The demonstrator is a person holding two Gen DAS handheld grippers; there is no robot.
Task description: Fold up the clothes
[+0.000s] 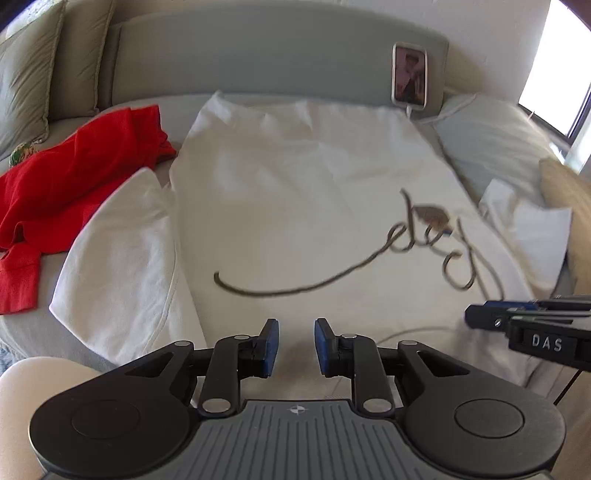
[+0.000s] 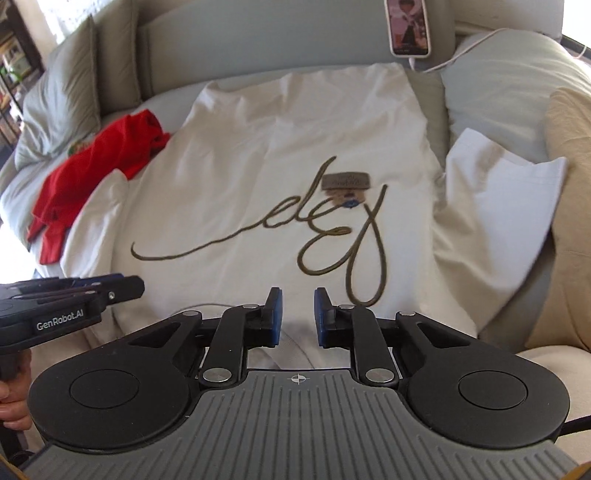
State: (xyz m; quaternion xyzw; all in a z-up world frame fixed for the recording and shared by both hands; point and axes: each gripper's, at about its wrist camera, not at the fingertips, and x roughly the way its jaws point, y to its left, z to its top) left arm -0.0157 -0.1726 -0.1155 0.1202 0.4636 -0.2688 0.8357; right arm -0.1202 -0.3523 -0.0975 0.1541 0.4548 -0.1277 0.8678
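A white T-shirt [image 1: 295, 206] with a brown looping script print lies spread flat on the sofa seat, front up, collar end toward me, sleeves out to both sides. It also shows in the right wrist view [image 2: 258, 155]. My left gripper [image 1: 296, 332] is open and empty, hovering above the shirt's near edge. My right gripper [image 2: 297, 302] is open and empty above the collar end. The right gripper also shows at the right edge of the left wrist view [image 1: 476, 314], and the left gripper at the left edge of the right wrist view [image 2: 129, 288].
A crumpled red garment [image 1: 74, 184] lies left of the shirt [image 2: 99, 162]. A phone [image 1: 410, 74] on a white cable leans on the sofa back [image 2: 408, 27]. Cushions [image 1: 26, 81] stand at the left and pillows [image 2: 509, 96] at the right.
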